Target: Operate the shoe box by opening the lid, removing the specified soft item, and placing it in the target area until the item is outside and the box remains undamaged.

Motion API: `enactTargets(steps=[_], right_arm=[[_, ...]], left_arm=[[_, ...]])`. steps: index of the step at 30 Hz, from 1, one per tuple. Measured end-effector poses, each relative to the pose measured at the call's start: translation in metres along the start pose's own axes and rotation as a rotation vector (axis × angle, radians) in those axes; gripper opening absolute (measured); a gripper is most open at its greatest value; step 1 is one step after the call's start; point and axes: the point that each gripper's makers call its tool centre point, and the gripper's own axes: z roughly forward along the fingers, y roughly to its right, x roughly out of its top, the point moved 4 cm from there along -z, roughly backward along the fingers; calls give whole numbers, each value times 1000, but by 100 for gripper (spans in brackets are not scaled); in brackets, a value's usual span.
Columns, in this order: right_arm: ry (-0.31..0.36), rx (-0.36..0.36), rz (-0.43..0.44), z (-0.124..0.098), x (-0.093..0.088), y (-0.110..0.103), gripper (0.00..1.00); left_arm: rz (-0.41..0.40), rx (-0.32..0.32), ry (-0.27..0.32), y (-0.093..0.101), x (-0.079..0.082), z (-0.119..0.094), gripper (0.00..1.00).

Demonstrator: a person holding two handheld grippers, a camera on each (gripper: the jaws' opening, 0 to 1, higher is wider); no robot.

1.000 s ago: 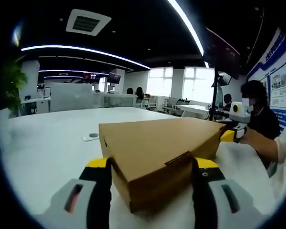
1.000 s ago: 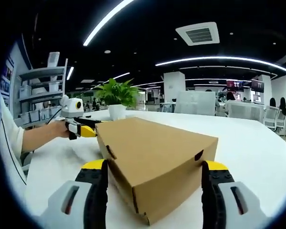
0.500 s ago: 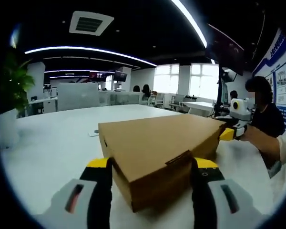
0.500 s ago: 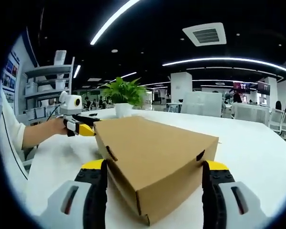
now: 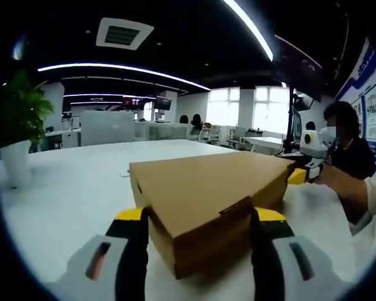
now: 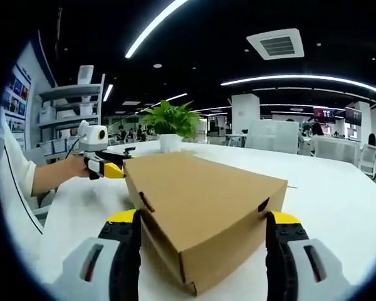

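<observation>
A closed brown cardboard shoe box [image 5: 207, 188] lies on the white table [image 5: 62, 207]. My left gripper [image 5: 198, 219] is open, with a near corner of the box between its yellow-tipped fingers [image 5: 133, 216] and touching them. At the box's far right end is my right gripper [image 5: 301, 174], held in a hand. From the other end, the shoe box [image 6: 200, 194] sits likewise with a corner between the fingers of my open right gripper [image 6: 200, 219]. The left gripper [image 6: 106, 168] rests against the far left corner. The lid is down, so the inside is hidden.
A potted plant [image 6: 169, 122] stands on the table [image 6: 338, 207] beyond the box, and shelves [image 6: 75, 119] rise behind the hand. A seated person [image 5: 341, 144] is at the right, near the table edge. A small flat object [image 5: 124, 174] lies farther back.
The room behind has slid rightward in both views, bringing the plant further in. The box and both grippers keep their places relative to one another.
</observation>
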Motion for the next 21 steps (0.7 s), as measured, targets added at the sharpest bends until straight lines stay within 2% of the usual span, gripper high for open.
enactTargets(steps=[6,13,21], right_arm=[[-51,28,-6,0,2,-1,83],[-43,55,-13,-4,1,-6,83],[-17,73,-15,-10,-2,-16,83]], left_arm=[[-3,19,-19,5,0,-6,66],[-3,40,6,13,-5,-18,65],[1,56,9,22,-8,-32,65]])
